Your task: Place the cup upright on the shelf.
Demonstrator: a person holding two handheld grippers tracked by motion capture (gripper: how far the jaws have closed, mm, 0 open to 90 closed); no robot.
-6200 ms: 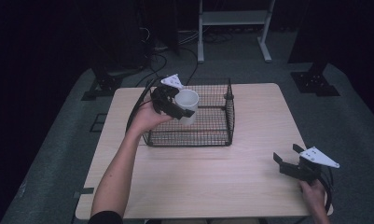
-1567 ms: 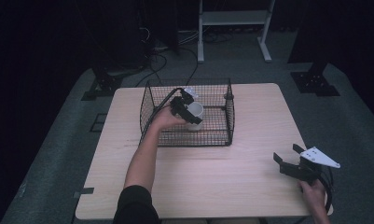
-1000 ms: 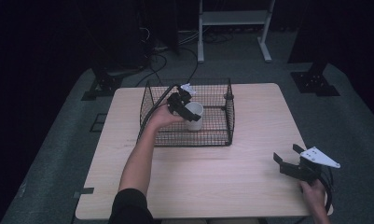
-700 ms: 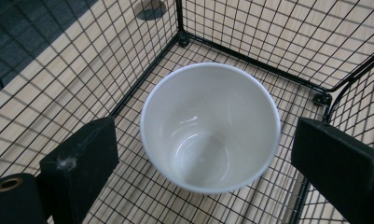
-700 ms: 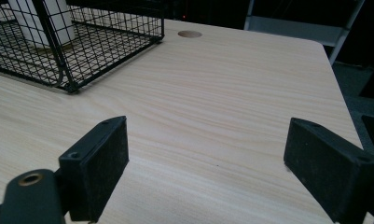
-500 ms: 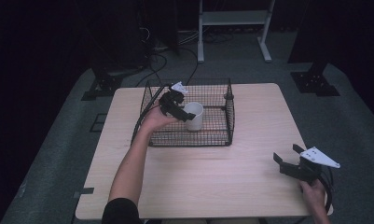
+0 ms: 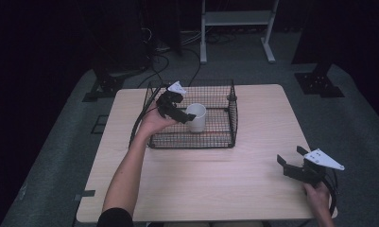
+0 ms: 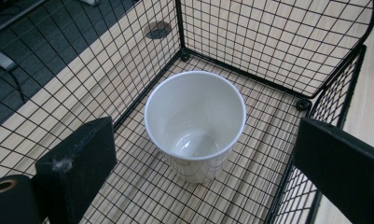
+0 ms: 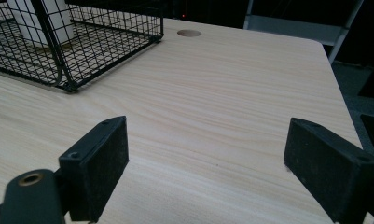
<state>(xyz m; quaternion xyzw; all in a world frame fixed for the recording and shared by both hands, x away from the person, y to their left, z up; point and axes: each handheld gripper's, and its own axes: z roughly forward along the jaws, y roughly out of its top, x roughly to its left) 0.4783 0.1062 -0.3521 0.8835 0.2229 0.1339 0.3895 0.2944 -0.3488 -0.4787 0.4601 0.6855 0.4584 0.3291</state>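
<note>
A white cup stands upright and empty on the floor of a black wire basket at the back of the table. My left gripper hovers over the basket's left part, just left of the cup and apart from it. In the left gripper view the cup lies below and beyond the gripper, whose jaws have just been opening and hold nothing. My right gripper rests open near the table's front right corner, with bare wood between its pads.
The light wooden table has a round cable hole behind the basket. A white metal frame and dark stand bases sit on the grey floor beyond. Cables trail from the left gripper over the basket's left rim.
The left gripper has let go of the cup and drawn back to the left and upward. The cup stays standing in the basket. The right gripper has not moved.
</note>
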